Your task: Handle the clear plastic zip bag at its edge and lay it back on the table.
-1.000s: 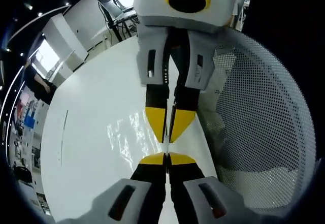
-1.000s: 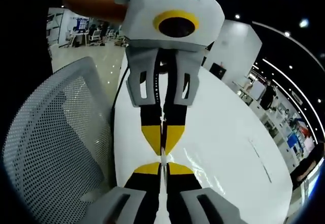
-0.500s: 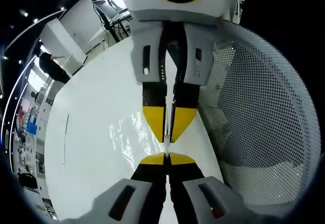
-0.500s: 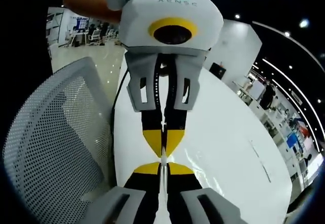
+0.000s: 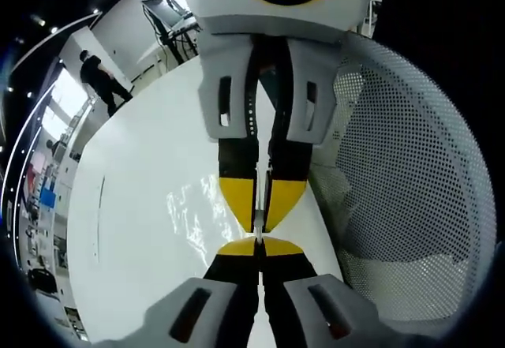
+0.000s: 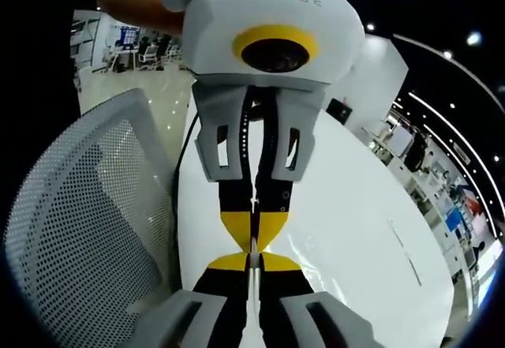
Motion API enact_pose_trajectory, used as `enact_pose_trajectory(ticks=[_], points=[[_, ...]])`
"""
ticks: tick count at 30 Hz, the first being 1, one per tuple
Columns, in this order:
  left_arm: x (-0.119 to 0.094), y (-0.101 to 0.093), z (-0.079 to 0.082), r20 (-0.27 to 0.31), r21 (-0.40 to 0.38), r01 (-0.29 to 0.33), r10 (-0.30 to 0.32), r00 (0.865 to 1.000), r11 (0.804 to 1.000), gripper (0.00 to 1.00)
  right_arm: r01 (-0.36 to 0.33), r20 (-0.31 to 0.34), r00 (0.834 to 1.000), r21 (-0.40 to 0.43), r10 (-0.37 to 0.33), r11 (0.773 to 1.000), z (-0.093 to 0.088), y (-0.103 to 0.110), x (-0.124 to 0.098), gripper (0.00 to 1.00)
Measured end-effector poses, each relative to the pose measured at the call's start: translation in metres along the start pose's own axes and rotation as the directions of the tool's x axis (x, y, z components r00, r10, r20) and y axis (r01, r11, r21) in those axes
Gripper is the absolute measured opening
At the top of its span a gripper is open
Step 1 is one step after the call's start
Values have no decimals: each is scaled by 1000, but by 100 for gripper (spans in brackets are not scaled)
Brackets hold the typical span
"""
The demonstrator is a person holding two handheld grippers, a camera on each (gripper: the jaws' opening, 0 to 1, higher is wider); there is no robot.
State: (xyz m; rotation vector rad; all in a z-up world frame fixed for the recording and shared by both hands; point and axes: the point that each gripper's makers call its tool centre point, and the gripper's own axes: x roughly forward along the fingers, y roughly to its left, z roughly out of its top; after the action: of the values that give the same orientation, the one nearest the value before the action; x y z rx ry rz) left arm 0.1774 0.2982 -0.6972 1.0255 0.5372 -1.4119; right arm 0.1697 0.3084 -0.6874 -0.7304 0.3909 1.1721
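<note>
- Both grippers face each other tip to tip over the glossy white oval table [image 5: 142, 230], and each one's jaws look pressed together on the top edge of the clear plastic zip bag [image 5: 193, 206], which hangs between them and shows mostly as crinkled glints against the table.
- In the left gripper view, the left gripper [image 5: 259, 241] comes up from below with its yellow-tipped jaws narrowed to a slit on the bag's edge; the right gripper [image 5: 260, 198] reaches down from above, pinched just as tight.
- In the right gripper view the roles swap: the right gripper [image 6: 252, 263] is at the bottom, the left gripper [image 6: 254, 226] above it, both clamped on the thin edge.
- The white mesh office chair [image 5: 402, 174] stands just beside the table, close to the grippers.
- To do this step well, I'd say keep both pinches firm, lower the two hands together so the bag settles flat on the table away from the chair side, and only then ease the jaws apart.
- Compared with a second ago, the two grippers have drawn a little closer together, their yellow tips now nearly touching; the grips look unchanged.
</note>
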Motion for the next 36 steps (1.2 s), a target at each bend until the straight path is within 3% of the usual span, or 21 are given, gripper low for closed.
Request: enact_pose_trajectory(ticks=[36], points=[[0, -1, 0, 3, -7, 4, -4, 1000, 1000, 0, -5, 1, 1000, 35, 5, 999, -1, 0, 1, 0]])
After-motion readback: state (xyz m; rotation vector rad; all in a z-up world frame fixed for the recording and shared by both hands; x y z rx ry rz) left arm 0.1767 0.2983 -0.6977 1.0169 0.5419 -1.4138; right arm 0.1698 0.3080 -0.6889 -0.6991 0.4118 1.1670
